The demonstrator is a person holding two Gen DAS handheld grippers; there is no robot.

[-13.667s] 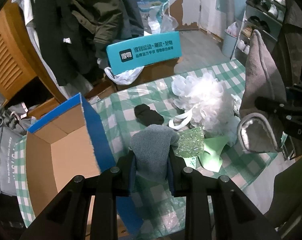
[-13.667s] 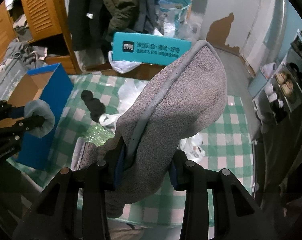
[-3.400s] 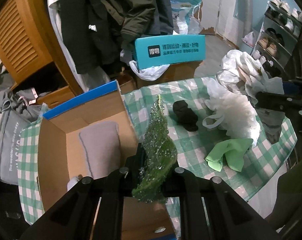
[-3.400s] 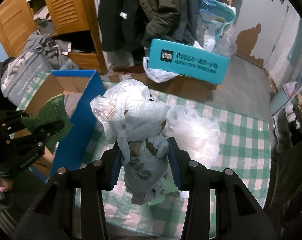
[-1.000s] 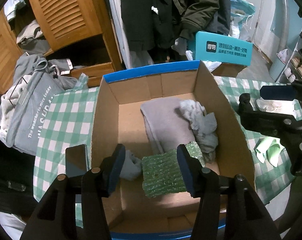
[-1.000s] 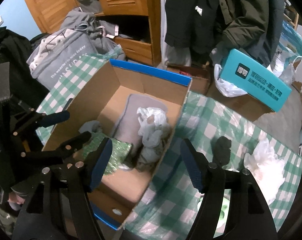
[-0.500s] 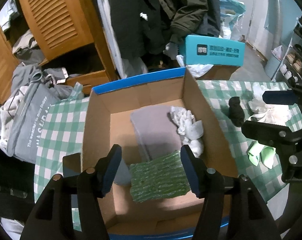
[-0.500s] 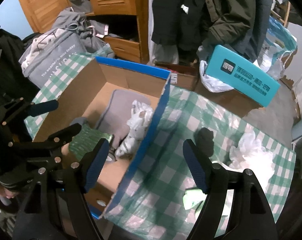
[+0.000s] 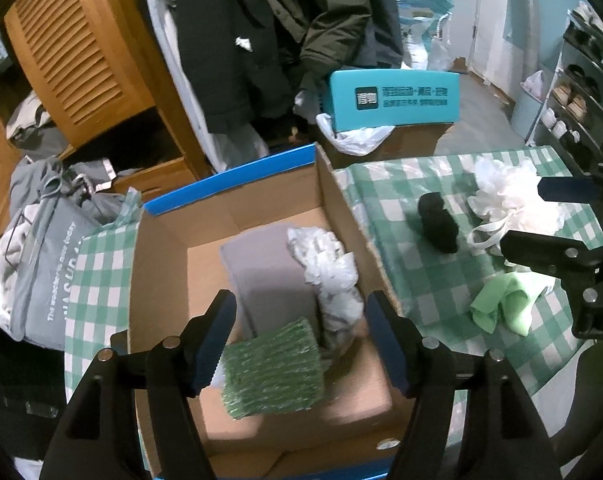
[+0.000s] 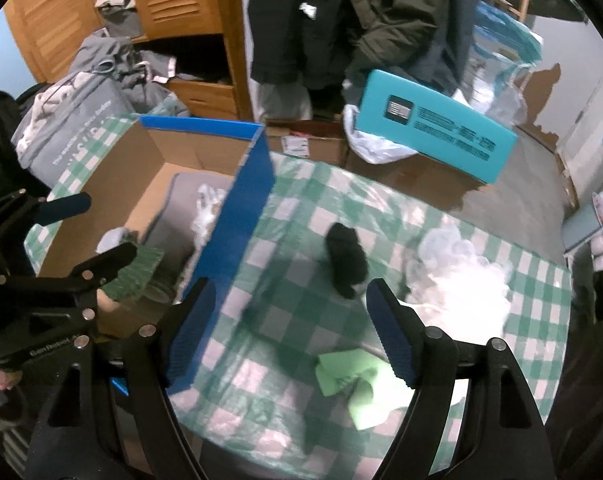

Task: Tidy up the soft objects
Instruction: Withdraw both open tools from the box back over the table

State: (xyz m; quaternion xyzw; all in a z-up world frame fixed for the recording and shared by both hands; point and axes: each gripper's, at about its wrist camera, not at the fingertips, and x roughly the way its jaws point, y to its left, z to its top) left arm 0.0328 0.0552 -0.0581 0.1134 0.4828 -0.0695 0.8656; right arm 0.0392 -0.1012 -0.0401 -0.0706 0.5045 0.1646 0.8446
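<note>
A cardboard box (image 9: 229, 178) with a blue rim holds a grey cloth (image 9: 269, 272), a crumpled white plastic bag (image 9: 329, 272) and a green sparkly pad (image 9: 273, 368). My left gripper (image 9: 301, 336) hovers over the box, its jaws opening, and the green pad lies loose below them. On the checked tablecloth (image 10: 401, 220) lie a black sock (image 10: 347, 260), a white bath pouf (image 10: 461, 276) and a green cloth (image 10: 357, 376). My right gripper (image 10: 289, 328) hangs wide open above the cloth just right of the box's blue wall (image 10: 245, 216), with nothing between its fingers.
Behind the table stand a teal box (image 9: 393, 96) on cartons, hanging dark coats (image 9: 261, 40) and a louvred wooden cabinet (image 9: 69, 52). A grey bag (image 9: 45, 256) lies left of the box. A shoe rack (image 9: 581, 92) stands at the far right.
Both grippers have moved to the right. The right one has left the box and now hangs over the tablecloth. Both pairs of jaws stand wider; the green pad stays in the box.
</note>
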